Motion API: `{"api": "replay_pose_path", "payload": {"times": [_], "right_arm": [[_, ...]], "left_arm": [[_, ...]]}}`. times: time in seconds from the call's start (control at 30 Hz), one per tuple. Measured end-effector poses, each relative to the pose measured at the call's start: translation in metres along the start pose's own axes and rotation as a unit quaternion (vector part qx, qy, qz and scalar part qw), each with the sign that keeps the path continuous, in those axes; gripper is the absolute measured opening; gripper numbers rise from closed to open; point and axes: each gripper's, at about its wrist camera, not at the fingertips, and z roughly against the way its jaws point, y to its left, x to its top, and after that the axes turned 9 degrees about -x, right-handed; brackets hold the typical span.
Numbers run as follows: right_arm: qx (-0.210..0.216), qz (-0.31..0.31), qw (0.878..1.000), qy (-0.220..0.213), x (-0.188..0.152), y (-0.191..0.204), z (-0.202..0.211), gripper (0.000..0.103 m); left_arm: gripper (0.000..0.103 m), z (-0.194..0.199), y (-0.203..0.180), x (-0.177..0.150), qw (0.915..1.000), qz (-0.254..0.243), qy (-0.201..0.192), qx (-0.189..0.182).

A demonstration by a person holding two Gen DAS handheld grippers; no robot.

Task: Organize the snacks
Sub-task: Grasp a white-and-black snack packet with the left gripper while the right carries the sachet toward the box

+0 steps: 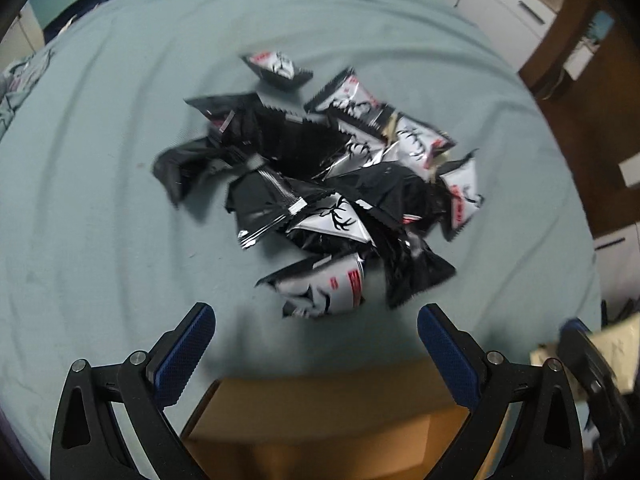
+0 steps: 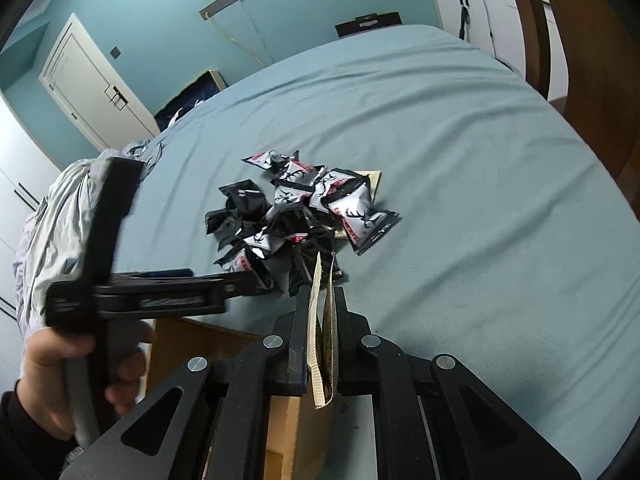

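A pile of black and white snack packets (image 1: 332, 184) lies on the blue bed sheet (image 1: 100, 200); it also shows in the right wrist view (image 2: 300, 216). My left gripper (image 1: 316, 324) is open and empty, just short of the nearest white packet (image 1: 328, 288). My right gripper (image 2: 322, 300) is shut on a beige snack packet (image 2: 324, 332), held on edge above a cardboard box (image 2: 288, 424). The box also shows under the left gripper (image 1: 320, 420). The left gripper seen from the side (image 2: 160, 284) sits left of the right one.
Crumpled grey bedding (image 2: 60, 232) lies at the bed's left side. A white door (image 2: 92, 84) and blue wall stand behind. White cabinets (image 1: 500, 4) and wooden furniture (image 1: 580, 80) are to the right of the bed.
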Motion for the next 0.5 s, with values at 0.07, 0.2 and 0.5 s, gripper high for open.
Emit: {"api": "replay_pose_path", "payload": {"times": [0.07,0.2,0.5], "right_arm": [[0.003,-0.003,1.000,-0.001,0.002,-0.002,-0.002,0.007],[0.006,-0.002,1.000,-0.005,0.004,-0.003,-0.002,0.007],[0.002,-0.011,1.000,-0.007,-0.003,-0.008,0.006,0.007]], "left_arm": [[0.102,-0.012,0.001,0.003,0.9998,0.010,0.012,0.013],[0.078,-0.027,0.010,0.005,0.9986,0.042,0.029,0.013],[0.044,-0.029,-0.010,-0.009,0.9995,0.011,0.026,0.014]]}}
